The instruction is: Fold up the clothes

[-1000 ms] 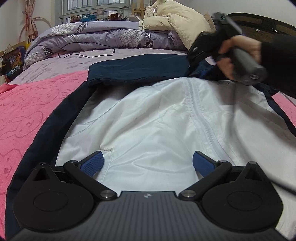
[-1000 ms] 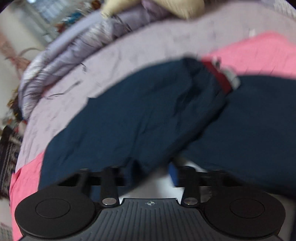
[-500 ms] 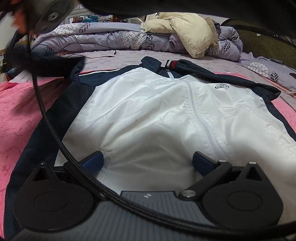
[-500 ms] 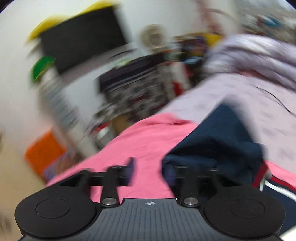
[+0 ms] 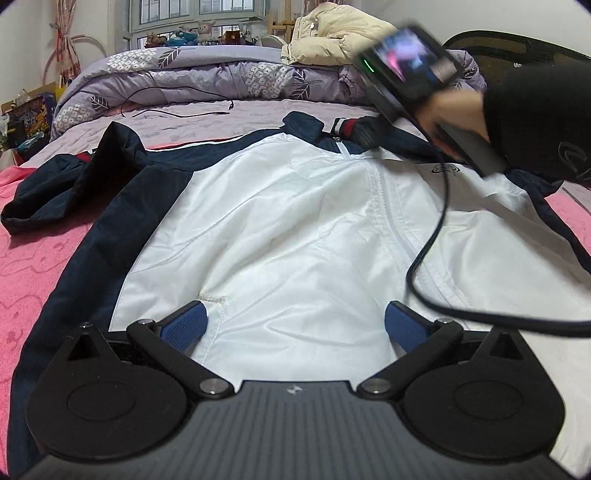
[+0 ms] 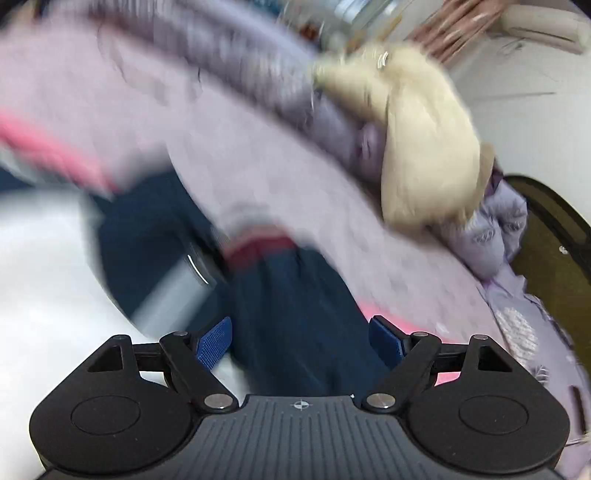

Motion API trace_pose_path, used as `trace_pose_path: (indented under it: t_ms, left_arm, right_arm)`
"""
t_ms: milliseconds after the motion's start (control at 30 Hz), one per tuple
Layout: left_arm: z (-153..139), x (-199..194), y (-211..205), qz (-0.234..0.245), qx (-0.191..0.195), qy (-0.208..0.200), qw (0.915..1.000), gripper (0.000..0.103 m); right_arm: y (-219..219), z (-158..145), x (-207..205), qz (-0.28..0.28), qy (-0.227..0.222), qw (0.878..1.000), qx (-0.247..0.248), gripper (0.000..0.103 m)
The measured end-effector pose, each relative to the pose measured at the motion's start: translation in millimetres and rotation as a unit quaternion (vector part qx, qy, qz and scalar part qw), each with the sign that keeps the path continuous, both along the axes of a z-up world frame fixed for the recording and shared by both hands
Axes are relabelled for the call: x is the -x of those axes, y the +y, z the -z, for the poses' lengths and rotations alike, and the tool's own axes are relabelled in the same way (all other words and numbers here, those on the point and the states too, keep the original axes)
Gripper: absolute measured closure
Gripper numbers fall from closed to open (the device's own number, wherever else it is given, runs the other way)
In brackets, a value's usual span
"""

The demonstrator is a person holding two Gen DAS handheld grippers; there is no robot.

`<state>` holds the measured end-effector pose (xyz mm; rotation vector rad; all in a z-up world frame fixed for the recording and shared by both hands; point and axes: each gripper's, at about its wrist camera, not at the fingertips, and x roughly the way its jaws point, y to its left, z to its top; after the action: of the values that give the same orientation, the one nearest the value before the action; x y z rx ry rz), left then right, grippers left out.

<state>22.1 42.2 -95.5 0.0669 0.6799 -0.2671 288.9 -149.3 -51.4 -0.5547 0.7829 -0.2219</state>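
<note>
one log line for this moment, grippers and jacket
left gripper: open over hem | right gripper: open near collar | jacket: flat, unfolded on bed

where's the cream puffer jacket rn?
Left wrist view, top centre-right: cream puffer jacket heaped on the rolled lilac duvet at the bed's far end, beyond the jacket's collar.
</note>
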Motion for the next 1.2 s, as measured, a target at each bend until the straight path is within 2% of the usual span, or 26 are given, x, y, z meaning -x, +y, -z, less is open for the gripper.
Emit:
trace_pose_path:
  t_ms: [67, 100, 167, 267, 333, 367, 400, 433, 467, 500, 600, 667, 733, 867, 967, 1000, 1033, 1067, 1100, 1133, 1167, 1200]
  left_arm:
    - [0, 0, 0, 0.000, -0.001, 0.000, 1.0000, 0.000]
    - [1, -1, 1, 0.000, -0.001, 0.000, 1.0000, 0.000]
    - [1, -1, 1, 0.000, -0.001, 0.001, 1.0000, 0.000]
    - [1, -1, 2, 0.000, -0.001, 0.000, 1.0000, 0.000]
    - [1, 0, 2, 0.001, -0.002, 0.000, 1.0000, 0.000]
    - [1, 0, 2, 0.001, -0.002, 0.000, 1.0000, 0.000]
    - [1, 0, 1, 0.001, -0.002, 0.000, 1.0000, 0.000]
    - [1, 0, 1, 0.000, -0.003, 0.000, 1.0000, 0.000]
    - [1, 0, 1, 0.000, -0.003, 0.000, 1.0000, 0.000]
    - [0, 0, 0, 0.000, -0.003, 0.001, 1.0000, 0.000]
    - [0, 0, 0, 0.001, -0.005, 0.002, 1.0000, 0.000]
    - [-1, -1, -1, 0.001, -0.007, 0.003, 1.0000, 0.000]
    - [-2, -1, -2, 0.001, -0.012, 0.005, 0.9999, 0.000]
    - [-8, -1, 2, 0.001, -0.007, 0.019, 0.9998, 0.000]
    - [-19, 5, 14, -0.005, 0.012, 0.037, 0.9992, 0.000]
    - [-24, 9, 20, -0.009, 0.023, 0.043, 0.9988, 0.000]
    - [-28, 14, 27, -0.013, 0.032, 0.047, 0.9983, 0.000]
    - [-32, 18, 33, -0.018, 0.037, 0.052, 0.9978, 0.000]
    - [-33, 23, 38, -0.019, 0.034, 0.060, 0.9974, 0.000]
    - [-33, 28, 41, -0.017, 0.024, 0.068, 0.9972, 0.000]
    - [-33, 34, 44, -0.014, 0.009, 0.072, 0.9972, 0.000]
    - [-35, 40, 46, -0.011, -0.006, 0.073, 0.9973, 0.000]
  right_arm:
    - [-19, -3, 1, 0.017, -0.025, 0.999, -0.014, 0.080]
    - [-28, -8, 2, 0.029, -0.041, 0.998, -0.022, 0.097]
    - [-56, -21, 9, 0.063, -0.079, 0.994, -0.034, 0.097]
    - [-139, -51, 39, 0.144, -0.150, 0.977, -0.038, 0.097]
    - [-208, -65, 63, 0.229, -0.184, 0.955, -0.027, 0.094]
    - [-237, -67, 76, 0.270, -0.186, 0.944, -0.032, 0.092]
    - [-262, -67, 93, 0.301, -0.172, 0.936, -0.049, 0.085]
    - [-286, -68, 113, 0.327, -0.155, 0.930, -0.068, 0.067]
    - [-311, -68, 133, 0.353, -0.136, 0.921, -0.088, 0.054]
    - [-325, -62, 152, 0.364, -0.114, 0.918, -0.108, 0.030]
    - [-329, -44, 196, 0.329, -0.087, 0.928, -0.150, 0.025]
    - [-304, -36, 213, 0.305, -0.088, 0.931, -0.181, 0.015]
    - [-277, -35, 218, 0.270, -0.085, 0.930, -0.233, 0.011]
    - [-222, -34, 226, 0.196, -0.079, 0.918, -0.335, 0.011]
    - [-183, -32, 260, 0.119, -0.045, 0.911, -0.392, 0.011]
    - [-174, -30, 270, 0.104, -0.031, 0.904, -0.413, 0.011]
    - [-167, -27, 279, 0.091, -0.016, 0.895, -0.436, 0.012]
    - [-158, -23, 284, 0.079, 0.006, 0.892, -0.445, 0.015]
    - [-149, -18, 287, 0.067, 0.031, 0.891, -0.448, 0.029]
    - [-139, -12, 291, 0.054, 0.056, 0.889, -0.451, 0.059]
    - [-127, -11, 295, 0.037, 0.074, 0.906, -0.416, 0.064]
    - [-114, -11, 301, 0.018, 0.088, 0.928, -0.361, 0.065]
